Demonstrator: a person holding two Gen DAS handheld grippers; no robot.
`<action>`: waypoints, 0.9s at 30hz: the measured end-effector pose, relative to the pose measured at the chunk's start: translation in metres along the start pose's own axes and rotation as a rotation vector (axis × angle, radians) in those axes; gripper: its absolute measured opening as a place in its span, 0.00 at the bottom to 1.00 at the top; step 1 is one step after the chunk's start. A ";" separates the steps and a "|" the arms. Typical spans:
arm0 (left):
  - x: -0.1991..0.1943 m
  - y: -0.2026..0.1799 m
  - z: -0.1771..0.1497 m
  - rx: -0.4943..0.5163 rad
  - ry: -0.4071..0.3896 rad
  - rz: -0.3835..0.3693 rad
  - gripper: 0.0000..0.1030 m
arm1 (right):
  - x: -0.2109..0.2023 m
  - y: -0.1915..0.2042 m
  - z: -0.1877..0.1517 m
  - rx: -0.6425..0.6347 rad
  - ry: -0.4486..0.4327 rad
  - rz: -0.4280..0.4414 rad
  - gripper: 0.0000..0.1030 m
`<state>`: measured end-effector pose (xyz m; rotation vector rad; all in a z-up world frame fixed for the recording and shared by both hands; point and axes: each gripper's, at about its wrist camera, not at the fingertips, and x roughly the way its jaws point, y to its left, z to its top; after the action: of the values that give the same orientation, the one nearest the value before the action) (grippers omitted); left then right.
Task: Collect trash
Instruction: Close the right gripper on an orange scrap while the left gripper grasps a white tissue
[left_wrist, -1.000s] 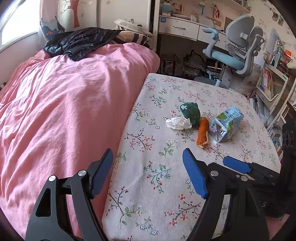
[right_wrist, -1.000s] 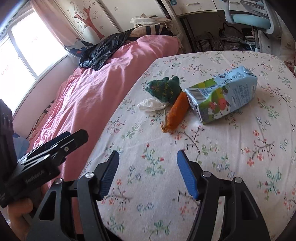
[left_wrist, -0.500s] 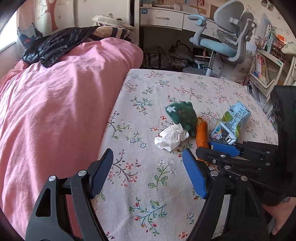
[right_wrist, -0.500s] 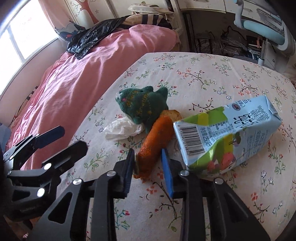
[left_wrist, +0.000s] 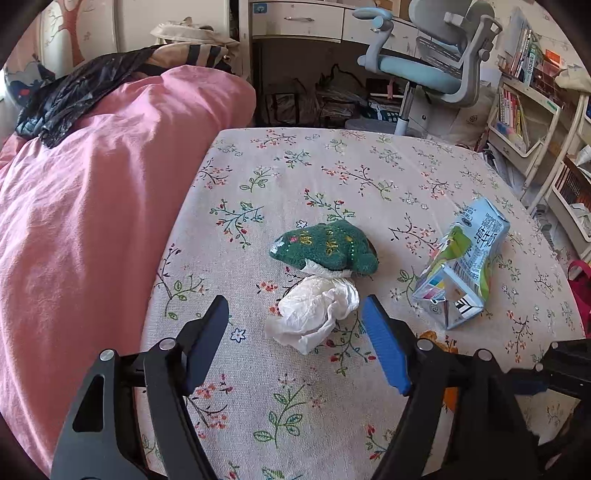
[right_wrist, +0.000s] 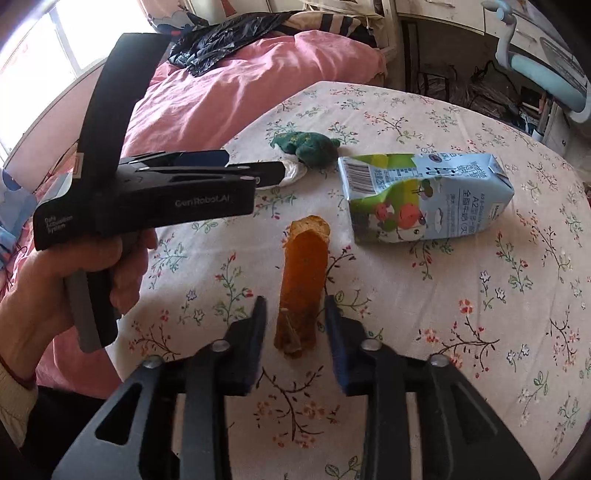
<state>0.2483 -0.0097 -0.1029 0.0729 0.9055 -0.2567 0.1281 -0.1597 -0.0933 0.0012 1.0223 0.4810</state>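
Your right gripper (right_wrist: 295, 325) straddles the stiff, light carrot (right_wrist: 303, 273) lower center, unclenched; pinch mid-body. Left gripper (left_wrist: 295, 332), wide apart, faces the soft, weightless tissue (left_wrist: 314, 314).

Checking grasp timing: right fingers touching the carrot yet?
Apart. Right wrist view shows tablecloth between the carrot and each of the right gripper's fingers.

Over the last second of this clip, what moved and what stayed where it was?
The right gripper advanced from open table and narrowed its jaws around the orange carrot-like stick, not visibly clamped yet. The left gripper closed in on the crumpled white tissue, jaws wide. The green knitted toy, blue-green milk carton and tissue stayed put.
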 end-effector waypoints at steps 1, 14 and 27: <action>0.003 -0.001 0.000 0.000 0.013 -0.008 0.54 | 0.002 0.000 0.001 0.003 -0.011 0.000 0.54; -0.028 -0.016 -0.010 0.050 0.002 -0.024 0.16 | -0.001 -0.004 -0.002 0.016 -0.045 0.007 0.20; -0.100 -0.033 -0.044 0.061 -0.080 -0.027 0.16 | -0.055 0.026 -0.040 0.092 -0.144 0.134 0.20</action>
<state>0.1474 -0.0151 -0.0498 0.1059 0.8197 -0.3105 0.0623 -0.1666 -0.0642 0.1853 0.9058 0.5471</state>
